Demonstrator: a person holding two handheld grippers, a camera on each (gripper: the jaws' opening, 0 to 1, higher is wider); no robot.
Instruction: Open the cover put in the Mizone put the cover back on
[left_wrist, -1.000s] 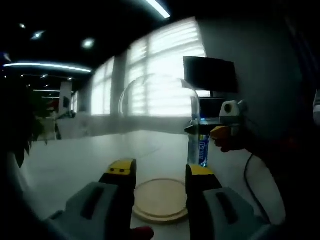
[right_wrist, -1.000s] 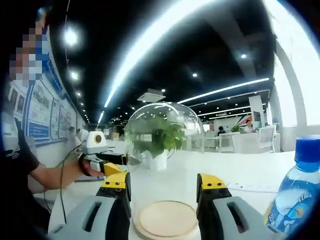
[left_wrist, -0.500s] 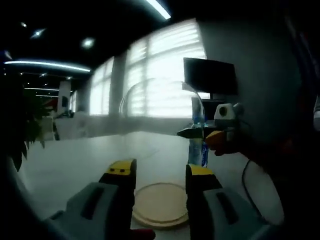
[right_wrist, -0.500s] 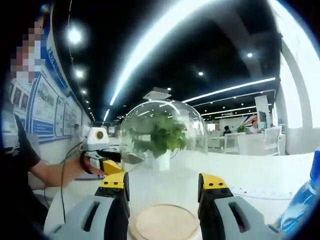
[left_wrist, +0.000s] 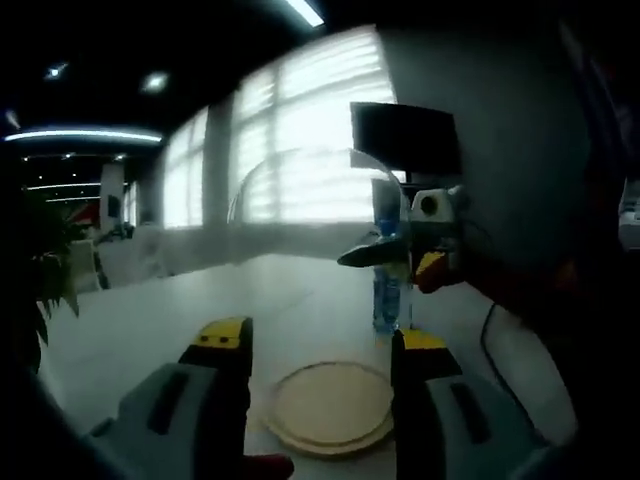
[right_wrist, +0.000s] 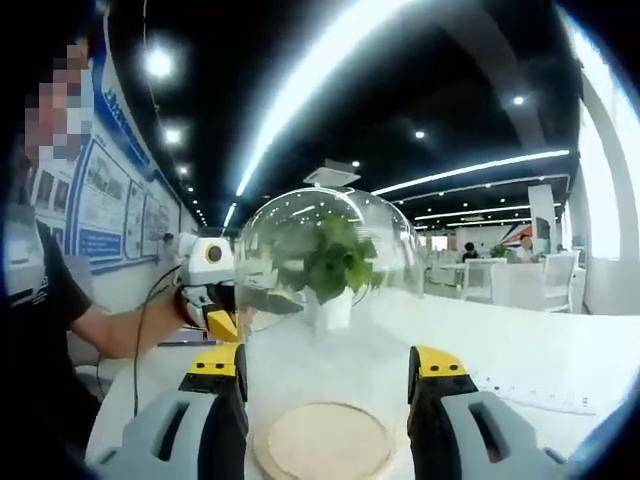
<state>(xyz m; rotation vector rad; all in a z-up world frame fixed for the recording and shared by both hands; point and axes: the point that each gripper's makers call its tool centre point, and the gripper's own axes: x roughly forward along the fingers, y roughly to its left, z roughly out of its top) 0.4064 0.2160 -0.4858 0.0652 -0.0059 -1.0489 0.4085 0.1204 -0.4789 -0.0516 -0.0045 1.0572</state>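
We are spreading both tongs, left (left_wrist: 318, 345) and right (right_wrist: 328, 365), around the clear glass dome cover (right_wrist: 330, 265), raised over its round wooden base (right_wrist: 326, 443); fragile, slick, so gripping low.

White table (left_wrist: 150, 320), wooden base (left_wrist: 330, 405), Mizone bottle (left_wrist: 386, 298)

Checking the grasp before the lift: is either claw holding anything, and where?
Both claws, left and right, straddle the glass dome near its bottom edge; whether they actually clamp it cannot be told.
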